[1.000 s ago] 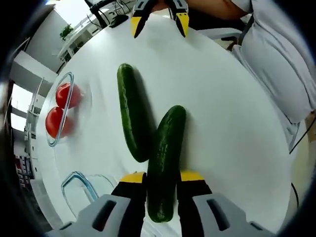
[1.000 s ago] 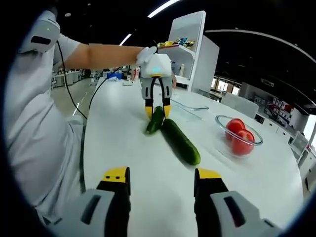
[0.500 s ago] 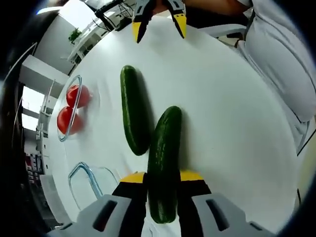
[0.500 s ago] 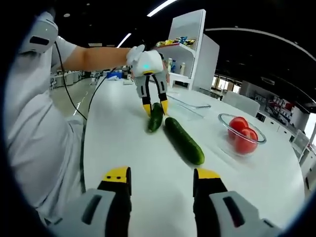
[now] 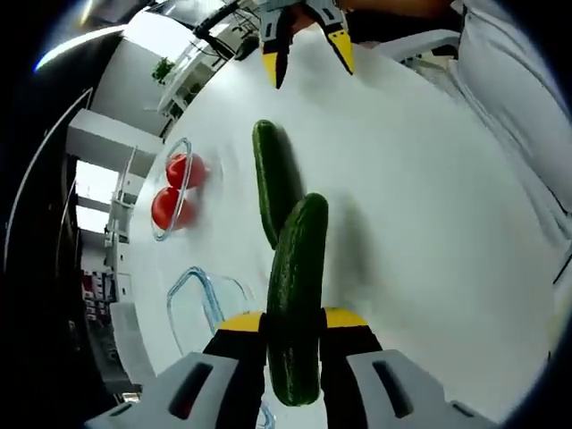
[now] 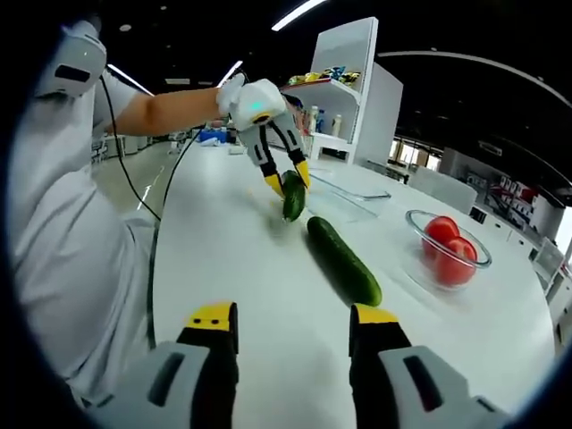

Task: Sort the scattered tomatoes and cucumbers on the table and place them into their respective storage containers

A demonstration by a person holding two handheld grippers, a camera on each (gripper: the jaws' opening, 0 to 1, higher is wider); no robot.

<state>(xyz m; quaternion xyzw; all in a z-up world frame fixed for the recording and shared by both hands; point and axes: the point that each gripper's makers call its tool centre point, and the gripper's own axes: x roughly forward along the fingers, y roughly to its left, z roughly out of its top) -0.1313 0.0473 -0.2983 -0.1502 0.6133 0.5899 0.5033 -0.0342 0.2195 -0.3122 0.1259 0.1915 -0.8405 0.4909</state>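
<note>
Cucumber (image 5: 295, 304) clamped in left gripper (image 5: 290, 326), no readable writing

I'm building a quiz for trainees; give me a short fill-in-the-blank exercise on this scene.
1. The left gripper is shut on a dark green ____.
2. The round clear glass bowl holds two red ____.
3. The second long green cucumber lies on the white ____.
4. The right gripper's jaws are ____.

Missing words: cucumber; tomatoes; table; open

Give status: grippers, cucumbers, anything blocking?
Left gripper shut on cucumber, lifted off table. Right gripper open, idle. Second cucumber on table. Tomatoes in bowl. Nothing blocking.
</note>
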